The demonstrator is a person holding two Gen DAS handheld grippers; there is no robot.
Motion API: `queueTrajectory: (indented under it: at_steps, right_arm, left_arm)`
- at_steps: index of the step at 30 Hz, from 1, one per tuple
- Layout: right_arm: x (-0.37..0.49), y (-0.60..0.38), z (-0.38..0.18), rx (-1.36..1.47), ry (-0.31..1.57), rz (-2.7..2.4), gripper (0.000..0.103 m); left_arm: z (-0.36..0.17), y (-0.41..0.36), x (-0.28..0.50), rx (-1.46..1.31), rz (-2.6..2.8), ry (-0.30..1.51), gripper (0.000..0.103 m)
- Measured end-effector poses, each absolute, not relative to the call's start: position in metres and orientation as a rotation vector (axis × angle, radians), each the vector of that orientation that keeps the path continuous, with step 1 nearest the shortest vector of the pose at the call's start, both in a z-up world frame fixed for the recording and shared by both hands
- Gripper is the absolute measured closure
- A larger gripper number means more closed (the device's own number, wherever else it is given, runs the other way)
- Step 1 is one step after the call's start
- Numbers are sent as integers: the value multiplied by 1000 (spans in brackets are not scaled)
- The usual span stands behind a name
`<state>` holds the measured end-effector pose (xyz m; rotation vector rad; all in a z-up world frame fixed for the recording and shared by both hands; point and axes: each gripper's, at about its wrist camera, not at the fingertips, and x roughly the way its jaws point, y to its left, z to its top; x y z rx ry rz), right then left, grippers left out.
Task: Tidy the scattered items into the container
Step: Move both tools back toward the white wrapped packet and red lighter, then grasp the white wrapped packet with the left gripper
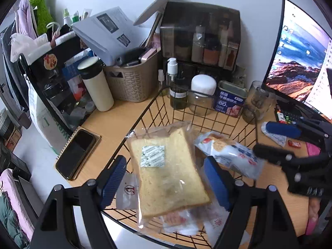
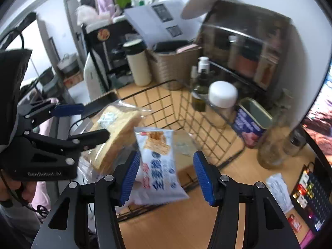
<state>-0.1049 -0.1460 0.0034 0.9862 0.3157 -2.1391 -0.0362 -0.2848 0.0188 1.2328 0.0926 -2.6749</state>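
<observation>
Both jaws spread: bread packet (image 1: pixel 166 172) and cracker packet (image 2: pixel 159 161) loose between them, could snag basket rim (image 1: pixel 143 112).

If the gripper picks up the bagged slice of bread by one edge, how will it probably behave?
The bread slice looks soft and thin, so it would probably sag or bend. Its clear wrapper is loose and glossy, so the left gripper might slip or catch only plastic. It seems light for its size, and hard squeezing would likely dent it.
</observation>
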Motion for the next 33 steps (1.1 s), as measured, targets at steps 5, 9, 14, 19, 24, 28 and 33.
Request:
queueTrajectory:
  at_steps: [5, 9, 14, 19, 24, 28, 33]
  right_arm:
    - [-128, -82, -2, 1041, 317, -2249, 46]
    - [-155, -25, -21, 1153, 342, -2354, 46]
    - [-169, 41, -39, 1245, 318, -2408, 46]
    - [-177, 95, -57, 1312, 274, -2424, 46]
    - [-179, 131, -68, 1320, 248, -2435, 46]
    - [-182, 149, -78, 1338, 229, -2428, 46]
    - [-188, 164, -89, 1361, 199, -2417, 46]
  left_arm:
    - [28, -251, -34, 1248, -2781, 119, 22]
    - [19, -199, -49, 1337, -2851, 21, 22]
    - [2, -125, -83, 1446, -2947, -56, 22]
    - [-18, -57, -132, 1546, -3006, -140, 23]
    - [-42, -10, -180, 1592, -3014, -233, 22]
    - [-67, 16, -212, 1670, -3014, -275, 22]
    - [-86, 28, -244, 1686, -3009, -292, 22]
